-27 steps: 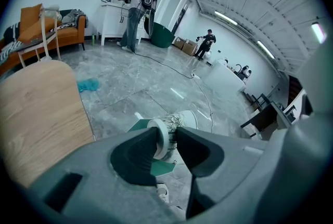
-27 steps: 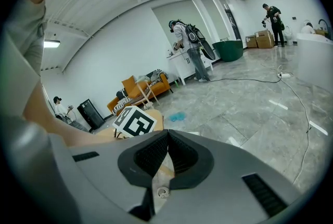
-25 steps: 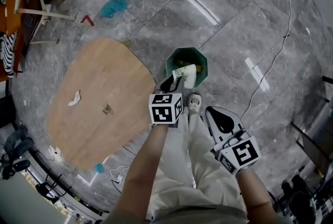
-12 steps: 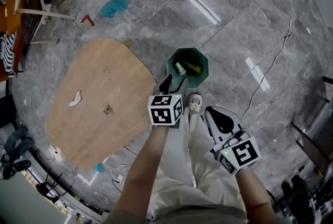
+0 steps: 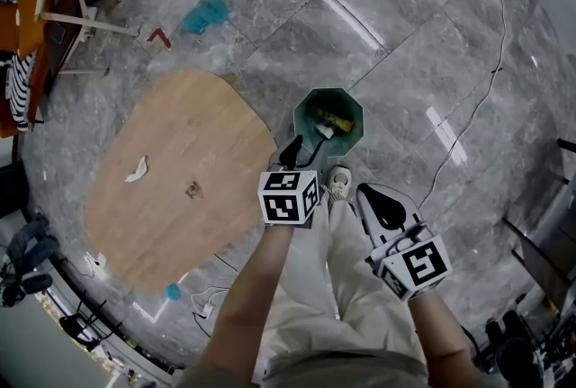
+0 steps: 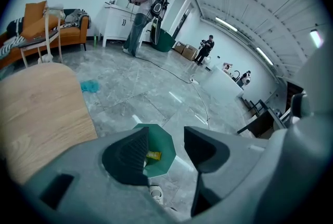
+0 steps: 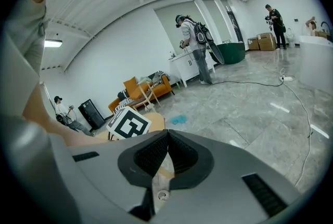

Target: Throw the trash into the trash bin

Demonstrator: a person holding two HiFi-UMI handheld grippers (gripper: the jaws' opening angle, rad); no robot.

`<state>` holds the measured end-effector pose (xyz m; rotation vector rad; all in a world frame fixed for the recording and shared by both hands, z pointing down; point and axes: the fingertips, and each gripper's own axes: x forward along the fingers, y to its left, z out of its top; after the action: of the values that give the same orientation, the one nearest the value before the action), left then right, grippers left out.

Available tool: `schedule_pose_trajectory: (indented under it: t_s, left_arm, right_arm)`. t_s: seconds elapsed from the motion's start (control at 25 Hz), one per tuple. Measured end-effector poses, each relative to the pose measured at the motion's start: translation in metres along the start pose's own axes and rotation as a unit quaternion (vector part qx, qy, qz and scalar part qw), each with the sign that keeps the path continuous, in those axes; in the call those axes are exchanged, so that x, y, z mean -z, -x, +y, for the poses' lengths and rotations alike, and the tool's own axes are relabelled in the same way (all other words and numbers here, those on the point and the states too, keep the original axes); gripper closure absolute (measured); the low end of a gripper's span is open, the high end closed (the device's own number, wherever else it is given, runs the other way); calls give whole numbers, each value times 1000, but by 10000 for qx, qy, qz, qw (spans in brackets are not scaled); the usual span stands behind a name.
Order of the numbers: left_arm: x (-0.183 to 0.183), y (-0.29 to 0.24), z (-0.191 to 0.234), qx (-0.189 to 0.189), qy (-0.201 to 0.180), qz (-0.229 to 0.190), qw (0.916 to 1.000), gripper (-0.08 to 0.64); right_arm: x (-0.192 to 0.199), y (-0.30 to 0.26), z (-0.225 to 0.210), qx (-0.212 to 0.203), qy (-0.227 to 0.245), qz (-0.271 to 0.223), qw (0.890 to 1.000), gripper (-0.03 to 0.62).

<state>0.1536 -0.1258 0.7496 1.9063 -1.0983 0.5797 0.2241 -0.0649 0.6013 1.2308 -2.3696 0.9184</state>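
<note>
The only markings I can make out are the black-and-white squares on the cube of the left gripper [image 5: 304,150] [image 6: 166,147] and on that of the right gripper [image 5: 382,206] [image 7: 167,153]; any print on the yellow wrapper [image 5: 333,119] [image 6: 153,155] is too small to read; it lies inside the green trash bin [image 5: 351,103] [image 6: 162,141], just ahead of and below the left jaws, with a white scrap [image 5: 324,132] beside it; the left jaws have just been opening and stand wide apart with nothing between them, only the bin showing through the gap; in the left gripper view the left-hand jaw covers the near side of the bin; the right jaws are pressed together on nothing, off to the right of the bin; the wooden tabletop [image 5: 180,143] [image 6: 36,108] lies left of the left jaws, carrying a white scrap of paper [image 5: 137,168] and a small brown thing [image 5: 193,190] I cannot identify; a blue lump [image 5: 205,14] [image 6: 89,86] lies on the floor beyond the tabletop.
</note>
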Motion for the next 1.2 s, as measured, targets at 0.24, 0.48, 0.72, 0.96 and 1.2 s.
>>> schedule_pose_trajectory:
  t_s: [0.24,0.48,0.72,0.96,1.2]
  left_arm:
    - [-11,17,-10,-1,34,-181,9998,415]
    - [-19,33,-16,-8,59,-310,9995,526]
    - [-30,53,-28,65,36,-370,9993,549]
    - [-38,74,-42,173,30,-384,9991,549]
    - [-46,93,-62,334,-28,-404,9986,549]
  right_arm:
    - [-11,5,4,-30,90,-54,9999,584]
    - [-21,10,9,-34,177,-79,9998,584]
    - [-37,16,14,-49,264,-143,9995,584]
    - [-54,24,23,-60,344,-259,9991,583]
    - [-68,37,30,-60,439,-314,9985,583]
